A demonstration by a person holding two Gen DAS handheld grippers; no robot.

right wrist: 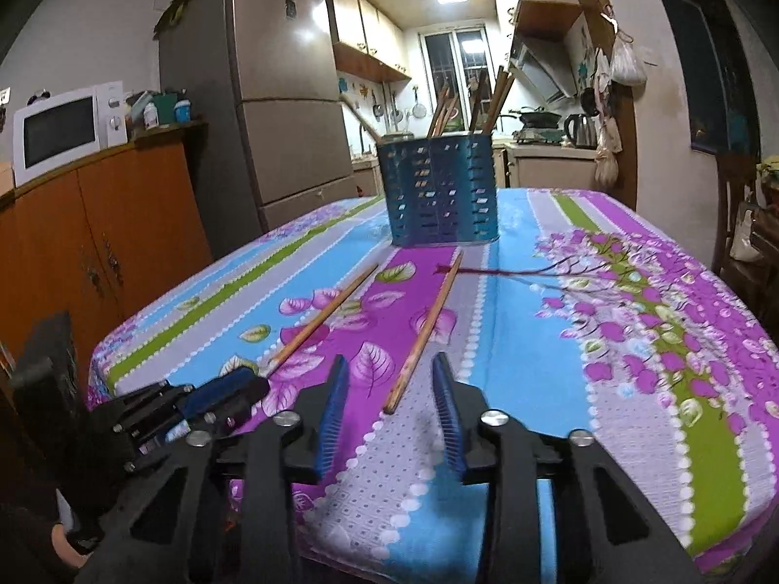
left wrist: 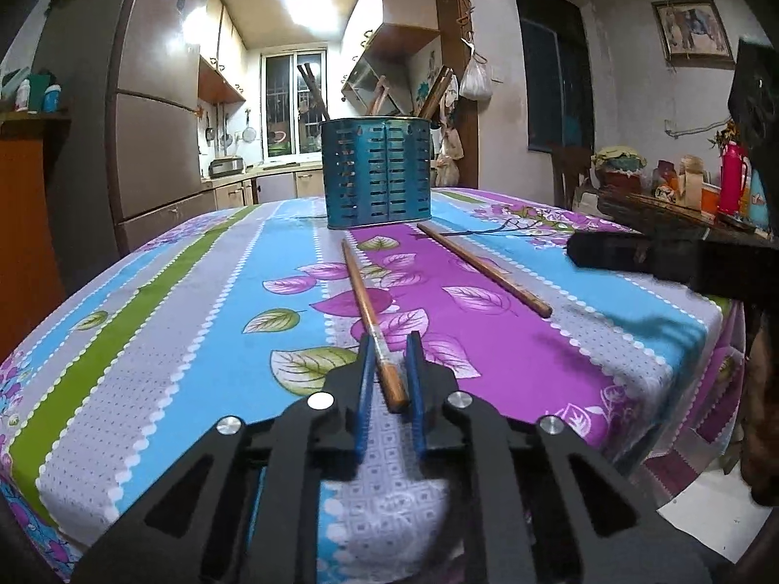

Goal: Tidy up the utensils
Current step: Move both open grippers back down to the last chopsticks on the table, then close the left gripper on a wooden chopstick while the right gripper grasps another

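A blue slotted metal utensil holder (left wrist: 377, 173) stands at the table's far side with several wooden chopsticks in it; it also shows in the right wrist view (right wrist: 440, 190). Two wooden chopsticks lie on the floral tablecloth. My left gripper (left wrist: 389, 345) is open around the thick end of the left chopstick (left wrist: 372, 316), with its pads apart from it. My right gripper (right wrist: 389, 370) is open around the near end of the right chopstick (right wrist: 426, 331), which also shows in the left wrist view (left wrist: 482, 267). The left gripper also shows in the right wrist view (right wrist: 209, 399).
The table (right wrist: 633, 340) has a striped floral cloth. A fridge (right wrist: 272, 97) and an orange cabinet (right wrist: 97, 243) with a microwave (right wrist: 63, 131) stand to the left. A cluttered side table (left wrist: 681, 190) is on the right, a kitchen behind.
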